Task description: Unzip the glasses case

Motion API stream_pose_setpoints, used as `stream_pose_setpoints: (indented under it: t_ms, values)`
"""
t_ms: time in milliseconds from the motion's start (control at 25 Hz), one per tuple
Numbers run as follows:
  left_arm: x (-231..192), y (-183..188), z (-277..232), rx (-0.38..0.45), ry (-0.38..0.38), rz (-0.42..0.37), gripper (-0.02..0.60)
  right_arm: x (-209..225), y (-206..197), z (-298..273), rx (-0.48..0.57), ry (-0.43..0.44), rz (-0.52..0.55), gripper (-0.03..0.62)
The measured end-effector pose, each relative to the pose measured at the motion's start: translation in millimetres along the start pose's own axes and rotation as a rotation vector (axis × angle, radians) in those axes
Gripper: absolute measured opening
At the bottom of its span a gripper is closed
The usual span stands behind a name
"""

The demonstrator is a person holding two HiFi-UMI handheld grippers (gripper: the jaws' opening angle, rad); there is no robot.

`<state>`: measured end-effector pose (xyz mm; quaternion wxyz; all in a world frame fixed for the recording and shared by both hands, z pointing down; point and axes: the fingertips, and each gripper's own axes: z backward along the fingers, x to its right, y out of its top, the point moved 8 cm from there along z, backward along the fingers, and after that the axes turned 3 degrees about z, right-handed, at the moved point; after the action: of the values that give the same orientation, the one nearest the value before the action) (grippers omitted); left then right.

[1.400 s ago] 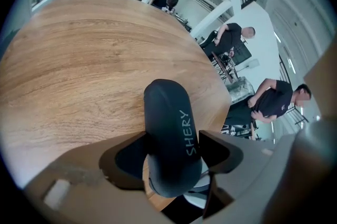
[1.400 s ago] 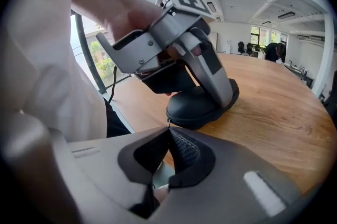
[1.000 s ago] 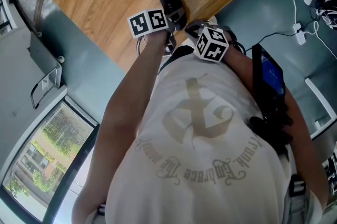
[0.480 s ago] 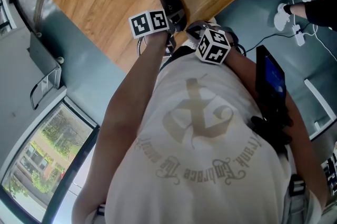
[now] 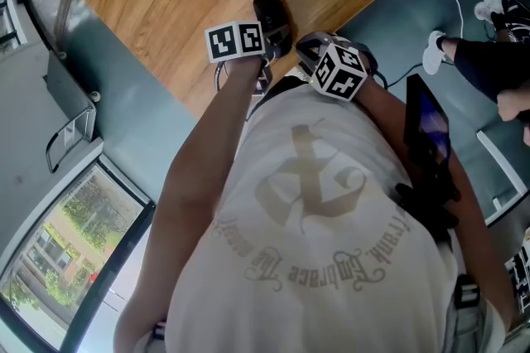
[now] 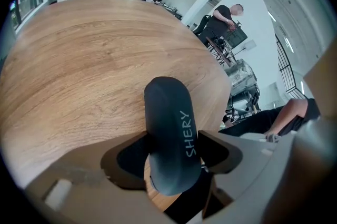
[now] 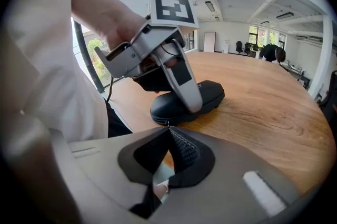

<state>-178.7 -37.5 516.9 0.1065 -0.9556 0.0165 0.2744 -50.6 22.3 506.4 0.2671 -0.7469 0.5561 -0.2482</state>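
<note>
Glasses case [image 6: 164,107] lies at the near bench [image 6: 79,60] edge, clamped across its sides by left tongs [image 6: 175,141]. Right tongs [image 7: 168,132] are pinched narrow at zip pull [image 7: 168,123]. Shell looks stiff, smooth and light, so hold it firmly.

Left gripper [image 6: 176,140] clamps with jaws spread wide; right gripper's [image 7: 169,133] jaws are pinched together.

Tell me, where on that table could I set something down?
Nearly all the wooden table beyond the glasses case is bare, to its far edge. It's crowded only at the near edge: left gripper clamps the case, right gripper pinches its zipper pull.
</note>
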Motion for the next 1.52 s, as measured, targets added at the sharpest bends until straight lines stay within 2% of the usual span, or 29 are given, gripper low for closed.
stream_pose_setpoints:
  t_ms: [200,440,720,1240,1520]
  values:
    - [-9,-8,4,-0.016,-0.012,-0.013,0.311,-7,3,-6,0.002,0.006,0.011,0.006]
    - [0,-11,8,-0.096,0.03,-0.204,0.312,-2,6,-8,0.005,0.004,0.007,0.006]
    - [4,-7,3,-0.138,0.013,-0.211,0.316,7,2,-3,0.006,0.028,0.015,0.006]
    - [6,-13,9,-0.239,0.029,-0.361,0.314,18,7,-3,-0.011,0.039,0.035,0.006]
    - [8,-19,11,-0.263,0.037,-0.393,0.314,24,7,1,-0.01,0.028,0.032,0.006]
